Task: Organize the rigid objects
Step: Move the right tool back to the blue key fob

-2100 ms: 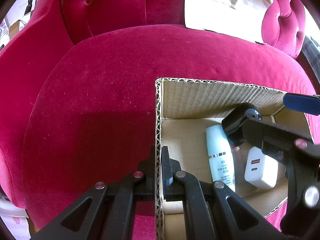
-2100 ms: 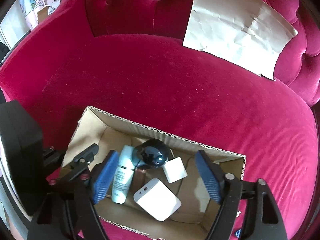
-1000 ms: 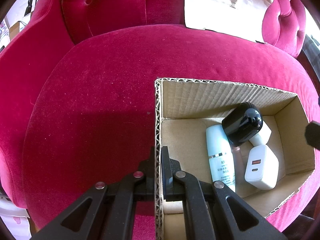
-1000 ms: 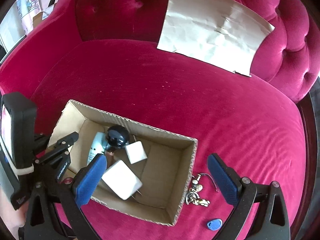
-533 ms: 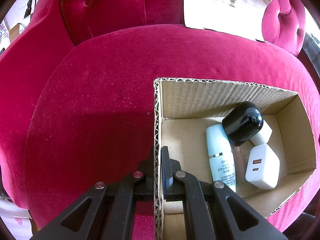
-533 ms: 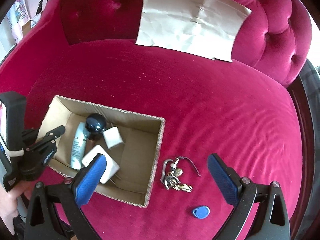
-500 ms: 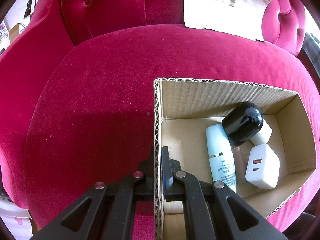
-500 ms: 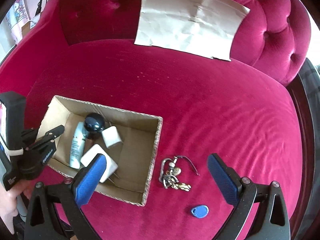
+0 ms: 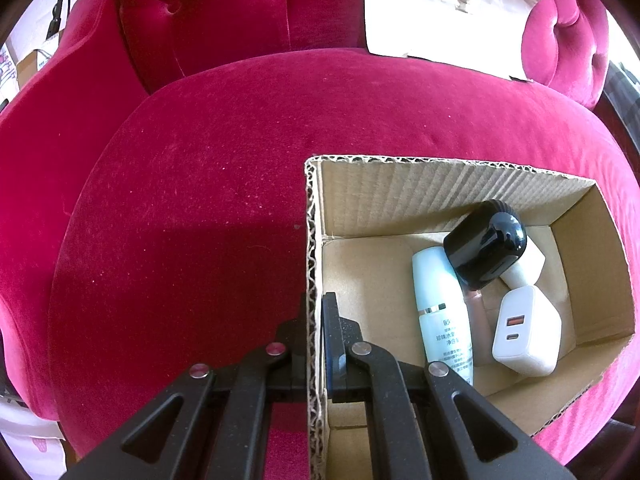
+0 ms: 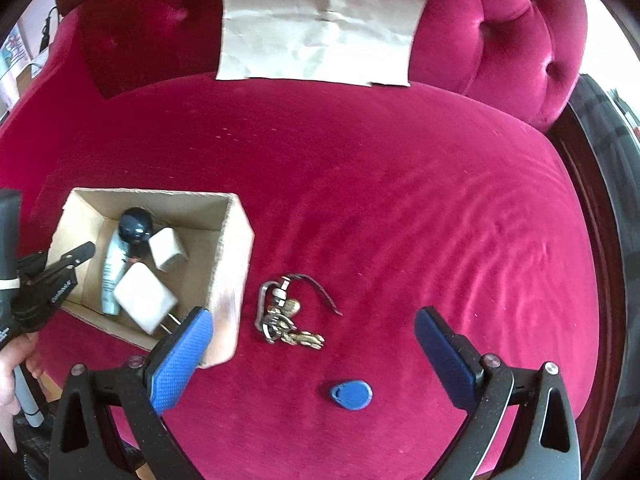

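Jaws: left gripper (image 9: 316,312) pinches box wall (image 9: 310,240), right gripper (image 10: 312,340) spread; only its view shows keys (image 10: 286,316)

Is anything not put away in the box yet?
Yes. A bunch of metal keys and a blue teardrop key fob lie loose on the red velvet seat, beside the brown cardboard box rather than inside it.

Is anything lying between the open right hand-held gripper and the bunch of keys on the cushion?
Nothing visible does. The right hand-held gripper is open above the keys, with only bare red cushion around them. The blue tag lies nearer the camera, apart from the keys.
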`<action>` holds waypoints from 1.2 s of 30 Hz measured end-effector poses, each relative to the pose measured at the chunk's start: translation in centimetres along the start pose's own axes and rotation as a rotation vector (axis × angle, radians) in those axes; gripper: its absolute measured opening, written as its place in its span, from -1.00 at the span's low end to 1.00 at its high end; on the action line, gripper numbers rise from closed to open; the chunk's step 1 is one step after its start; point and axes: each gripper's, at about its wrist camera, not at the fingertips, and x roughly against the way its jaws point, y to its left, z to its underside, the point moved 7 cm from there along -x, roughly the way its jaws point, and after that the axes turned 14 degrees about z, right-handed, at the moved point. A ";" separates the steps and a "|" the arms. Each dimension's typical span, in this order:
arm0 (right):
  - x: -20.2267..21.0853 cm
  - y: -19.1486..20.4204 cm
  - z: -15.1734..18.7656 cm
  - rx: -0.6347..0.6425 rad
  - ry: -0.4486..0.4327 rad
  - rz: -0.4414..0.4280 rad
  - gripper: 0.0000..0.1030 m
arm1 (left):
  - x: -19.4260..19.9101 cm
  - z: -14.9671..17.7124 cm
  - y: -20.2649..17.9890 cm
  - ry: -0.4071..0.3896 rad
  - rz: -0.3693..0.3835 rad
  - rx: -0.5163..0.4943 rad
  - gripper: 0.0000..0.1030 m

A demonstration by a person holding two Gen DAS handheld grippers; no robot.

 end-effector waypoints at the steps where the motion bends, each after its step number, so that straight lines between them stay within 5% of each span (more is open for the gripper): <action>1: -0.2 -0.3 0.2 -0.003 0.005 0.000 0.99 | 0.0 0.0 0.0 0.000 -0.001 -0.001 -0.93; 14: -3.6 -3.6 3.7 -0.057 0.112 0.004 0.99 | -0.1 0.0 -0.1 0.001 -0.002 0.000 -0.93; 36: -8.2 -3.0 9.5 -0.047 0.177 0.012 0.99 | -0.3 0.0 -0.1 0.001 -0.001 0.004 -0.92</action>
